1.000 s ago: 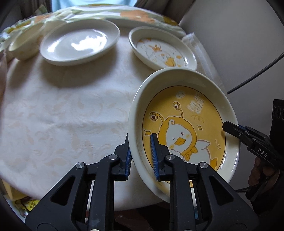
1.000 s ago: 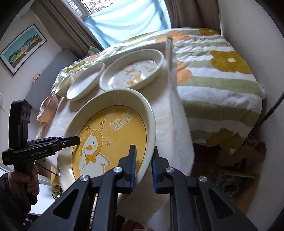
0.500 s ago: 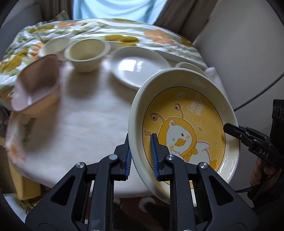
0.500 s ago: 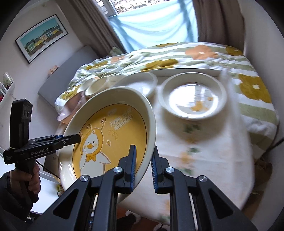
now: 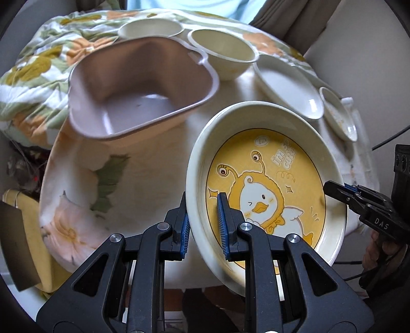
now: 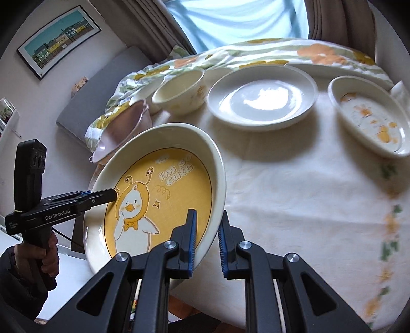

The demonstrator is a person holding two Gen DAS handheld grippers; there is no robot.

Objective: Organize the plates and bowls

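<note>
Left gripper (image 5: pixel 202 225): my jaws were clamped on the duck plate's (image 5: pixel 266 184) near rim, one pad outside, one on the yellow face.
Right gripper (image 6: pixel 207 238): my jaws straddled the opposite rim, inner pad on the plate (image 6: pixel 159 199); I could not tell whether the outer pad touched, a thin gap showed there.
Plate: off the table (image 6: pixel 294 184), tilted, carried between both grippers over the table's near edge.
Edges: plate's far rim hung close to the pink tub (image 5: pixel 138 87) on the left and the white plate (image 5: pixel 287 87) behind; no contact seen.
Open room: bare cloth (image 5: pixel 138 179) lay left of the plate, between it and the tub; in the right view a wide stretch of cloth ran out to the right of my pads.
Back row: two cream bowls (image 5: pixel 223 51) side by side, then the white plate (image 6: pixel 261 100), then a small duck dish (image 6: pixel 371 117) near the right edge, all apart from one another.
Left view only: tub's full interior, the second bowl (image 5: pixel 151 29), the flowered blanket (image 5: pixel 33 74) spilling off the left side.
Right view only: the small dish's orange pattern, a framed picture (image 6: pixel 59 41), the window (image 6: pixel 235 23), my left hand (image 6: pixel 41 256) on its handle.
</note>
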